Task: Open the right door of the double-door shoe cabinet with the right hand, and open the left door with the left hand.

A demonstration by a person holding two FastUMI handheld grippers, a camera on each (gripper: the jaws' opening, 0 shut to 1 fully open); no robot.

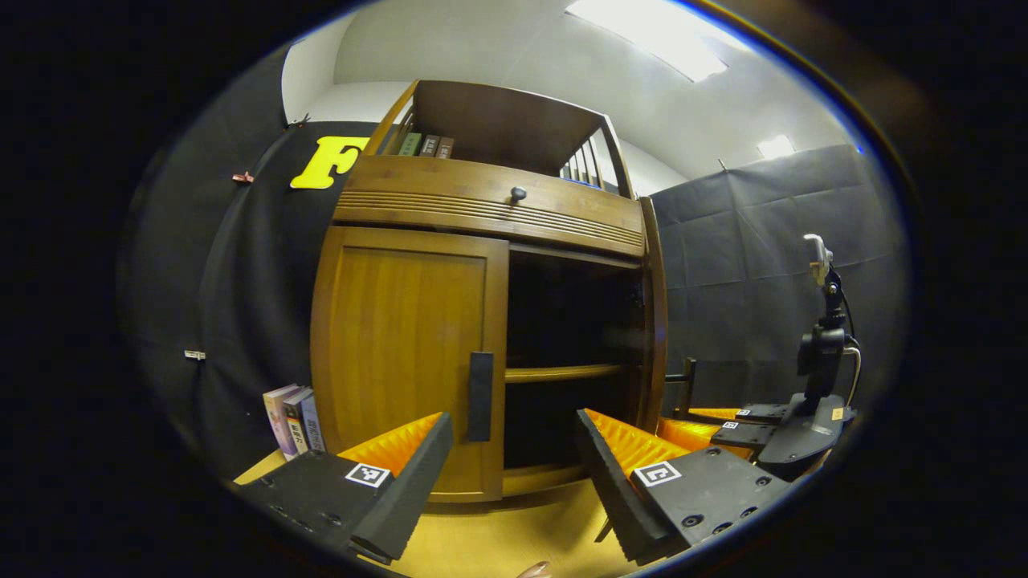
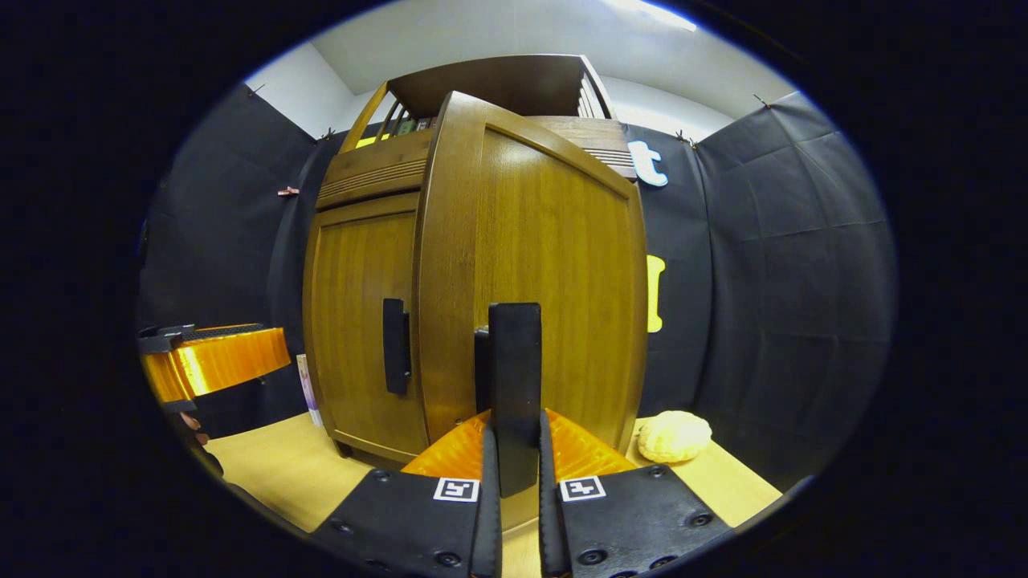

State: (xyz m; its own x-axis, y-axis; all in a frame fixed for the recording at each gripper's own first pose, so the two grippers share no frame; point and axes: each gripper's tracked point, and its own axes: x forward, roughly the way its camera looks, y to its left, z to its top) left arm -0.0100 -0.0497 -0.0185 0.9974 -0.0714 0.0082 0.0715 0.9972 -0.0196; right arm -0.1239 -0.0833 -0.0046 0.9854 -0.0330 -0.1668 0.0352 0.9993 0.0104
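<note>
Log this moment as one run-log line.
right door: swung open | right gripper: shut on right door handle | left door: closed | left gripper: open, facing left door handle

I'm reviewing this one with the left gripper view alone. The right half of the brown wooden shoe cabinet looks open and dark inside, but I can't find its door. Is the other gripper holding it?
Observer: Yes. In the right gripper view the right gripper has both fingers pressed on the black bar handle of the right wooden door, which stands swung out from the cabinet.
Operator: Is anything lying on that side of the cabinet?
Observer: A pale round bun-like object rests on the light wooden table, beside the open door's lower right corner.
</note>
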